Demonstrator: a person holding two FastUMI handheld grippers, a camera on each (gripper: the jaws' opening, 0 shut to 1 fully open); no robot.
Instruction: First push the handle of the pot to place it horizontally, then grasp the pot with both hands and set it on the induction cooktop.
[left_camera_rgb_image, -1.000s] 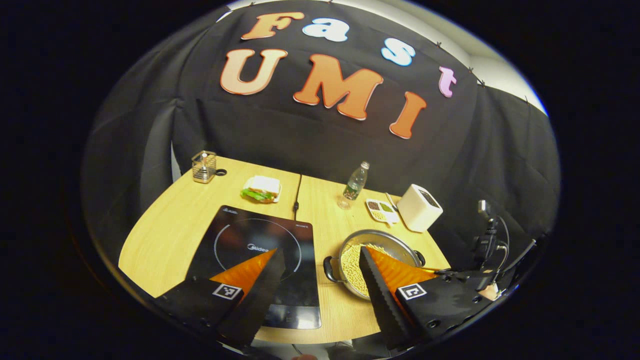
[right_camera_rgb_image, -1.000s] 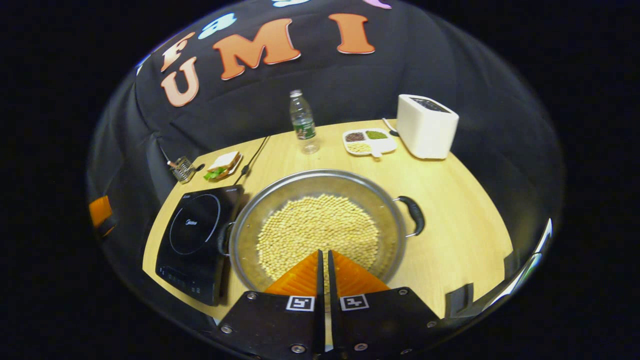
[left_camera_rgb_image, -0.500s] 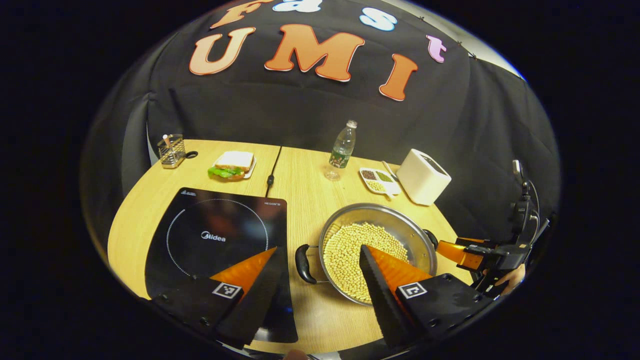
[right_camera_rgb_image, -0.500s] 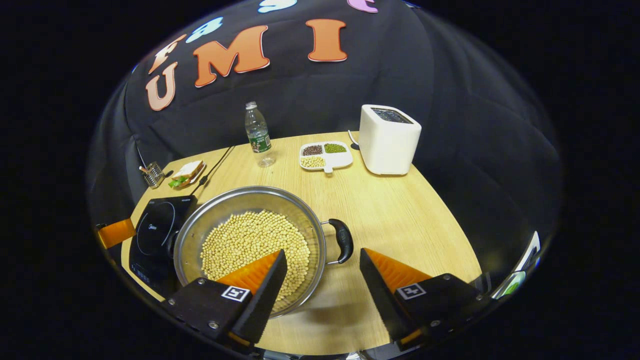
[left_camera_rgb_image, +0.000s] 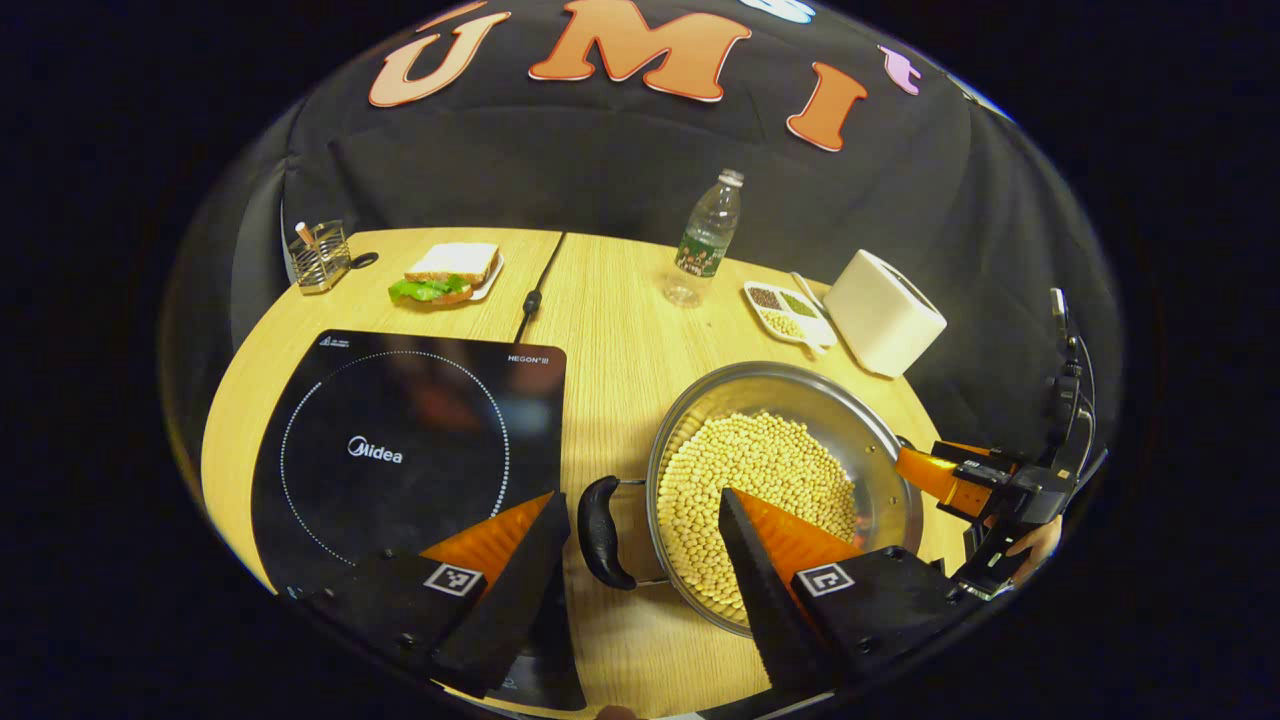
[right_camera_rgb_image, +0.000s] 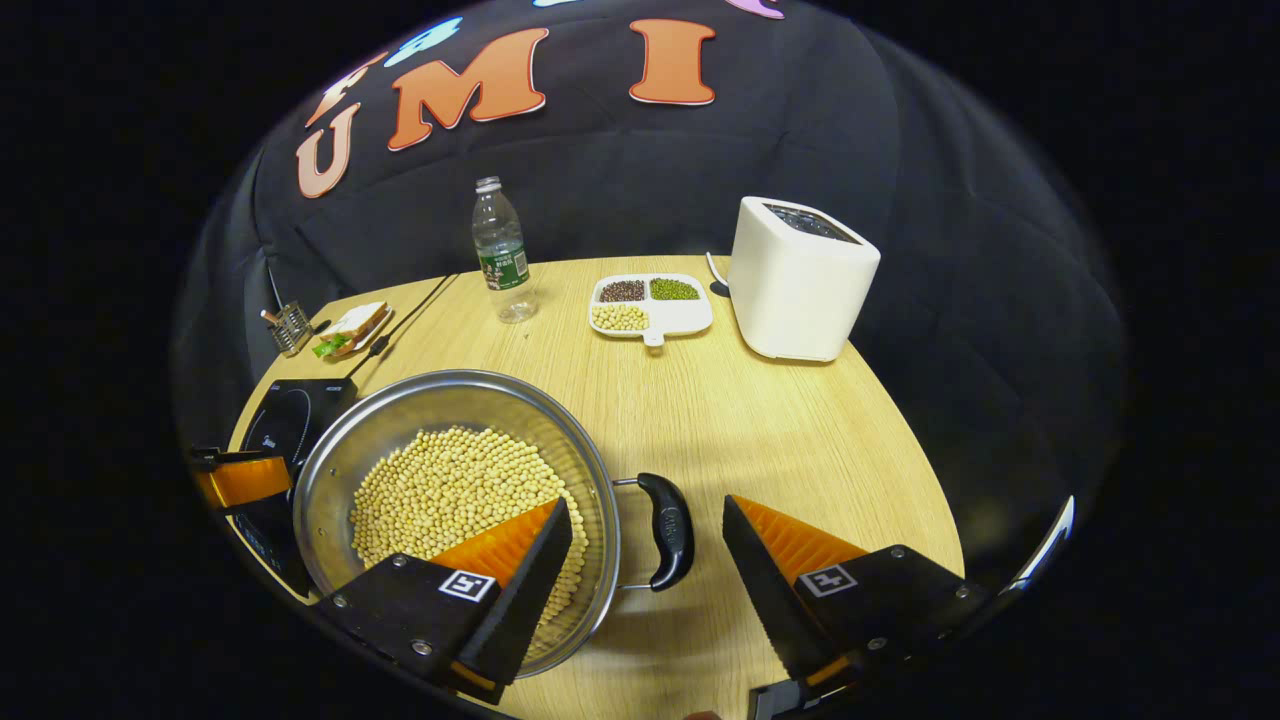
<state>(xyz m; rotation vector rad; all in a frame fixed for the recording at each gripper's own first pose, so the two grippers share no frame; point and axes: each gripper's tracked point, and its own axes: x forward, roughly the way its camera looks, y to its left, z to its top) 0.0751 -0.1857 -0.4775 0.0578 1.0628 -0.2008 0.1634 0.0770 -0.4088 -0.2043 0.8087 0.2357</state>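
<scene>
The left tongs (left_camera_rgb_image: 635, 540) stand apart with the pot's near black handle (left_camera_rgb_image: 600, 518) in the gap between their fingers, unclamped, and the right tongs (right_camera_rgb_image: 645, 545) stand apart around the opposite handle (right_camera_rgb_image: 668, 530) in the same way. The steel pot (left_camera_rgb_image: 780, 480) full of pale beans (left_camera_rgb_image: 750, 490) sits on the bench (left_camera_rgb_image: 600, 330) between both tongs. The induction cooktop (left_camera_rgb_image: 400, 440) lies beside the pot, beyond the left tongs' left finger.

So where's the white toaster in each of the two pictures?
Left gripper view: the white toaster sits at the right, on the table's far edge, beyond the pot.
Right gripper view: upper middle-right, at the table's back edge.
Shared landmark: the divided snack dish just left of it.
</scene>
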